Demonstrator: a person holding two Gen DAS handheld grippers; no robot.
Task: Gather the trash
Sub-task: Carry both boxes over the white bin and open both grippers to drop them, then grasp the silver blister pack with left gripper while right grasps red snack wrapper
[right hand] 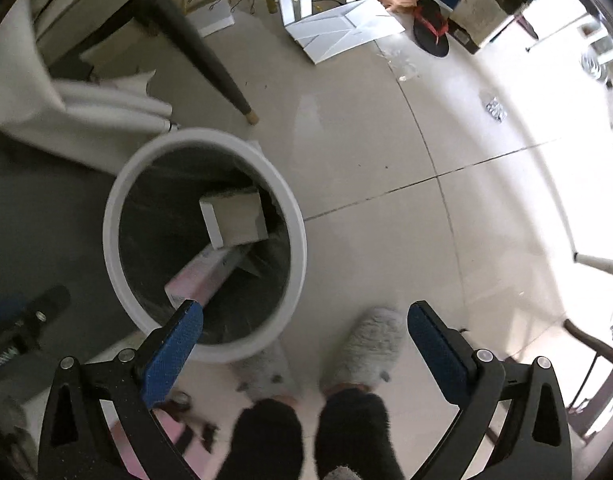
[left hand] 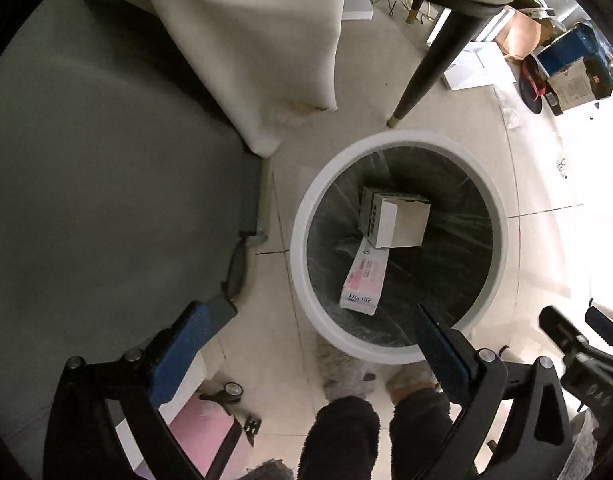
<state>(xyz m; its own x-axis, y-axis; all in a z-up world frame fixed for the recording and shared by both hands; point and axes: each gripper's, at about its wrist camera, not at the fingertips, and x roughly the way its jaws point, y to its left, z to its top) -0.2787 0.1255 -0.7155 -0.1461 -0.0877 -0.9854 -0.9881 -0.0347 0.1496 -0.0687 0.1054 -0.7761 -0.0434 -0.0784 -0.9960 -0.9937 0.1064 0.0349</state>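
bin loaded with two boxes, both grippers empty

bin is found standing on the tiled floor, just beside the chair leg and directly in front of the person's slippers; it is judged to be set there so that trash can be dropped straight down from above. a clear liner is seen inside it.

two items are counted in the bin: one white carton, lying tilted on top, and one pink-and-white box, partly under the carton and leaning against the near wall. their loose, overlapping lie suggests they were dropped in rather than placed.

the left gripper is held over the near rim with its fingers spread wide and nothing between them. the right gripper is held to the bin's right, over the slippers, equally wide apart and holding nothing.

two grippers, two slippers and one bin are counted. further scraps are noted on the far floor, among them one crumpled foil piece; collection is judged unfinished.
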